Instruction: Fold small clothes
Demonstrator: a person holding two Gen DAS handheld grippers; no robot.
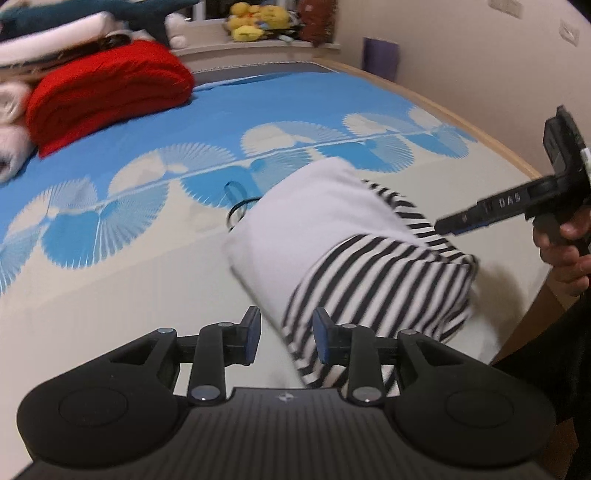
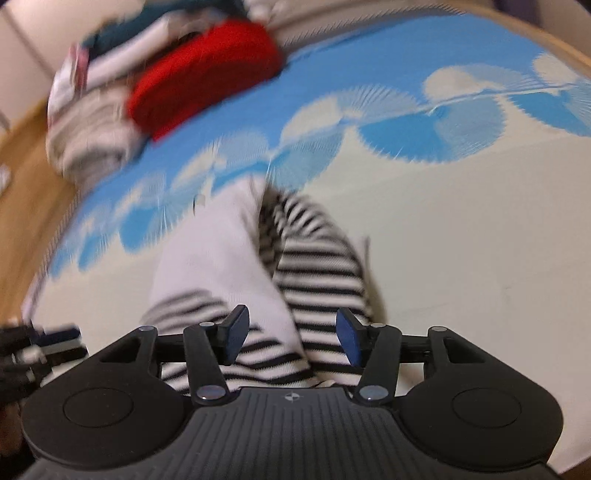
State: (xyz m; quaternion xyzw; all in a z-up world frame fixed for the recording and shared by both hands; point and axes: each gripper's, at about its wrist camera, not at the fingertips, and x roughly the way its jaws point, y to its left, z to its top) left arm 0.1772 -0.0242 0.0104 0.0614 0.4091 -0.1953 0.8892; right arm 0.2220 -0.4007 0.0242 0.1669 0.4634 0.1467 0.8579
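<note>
Folded striped garment (image 1: pixel 373 273) lying on the bed (image 1: pixel 110 295), whose sheet is cream near the camera and blue with pale fan-shaped motifs further back. The garment shows a plain white panel towards the left and black-and-white stripes towards the right and the near edge. Left gripper (image 1: pixel 284 336), seen from its own camera: jaws parted, blue pads facing each other just above the garment's near striped edge, nothing between them. Right gripper (image 2: pixel 291 338), seen from its own camera: jaws spread wide over the striped end of the garment, no cloth pinched. In the left wrist view the right gripper enters from the right, held in a hand (image 1: pixel 565 247), its tip close to the far striped corner; whether it touches the cloth cannot be told. A red folded blanket (image 1: pixel 107 92) sits at the far left of the bed, beside white laundry (image 1: pixel 11 122). Yellow plush toys (image 1: pixel 255 20) rest on a ledge behind the bed. The right wrist view is motion-blurred
</note>
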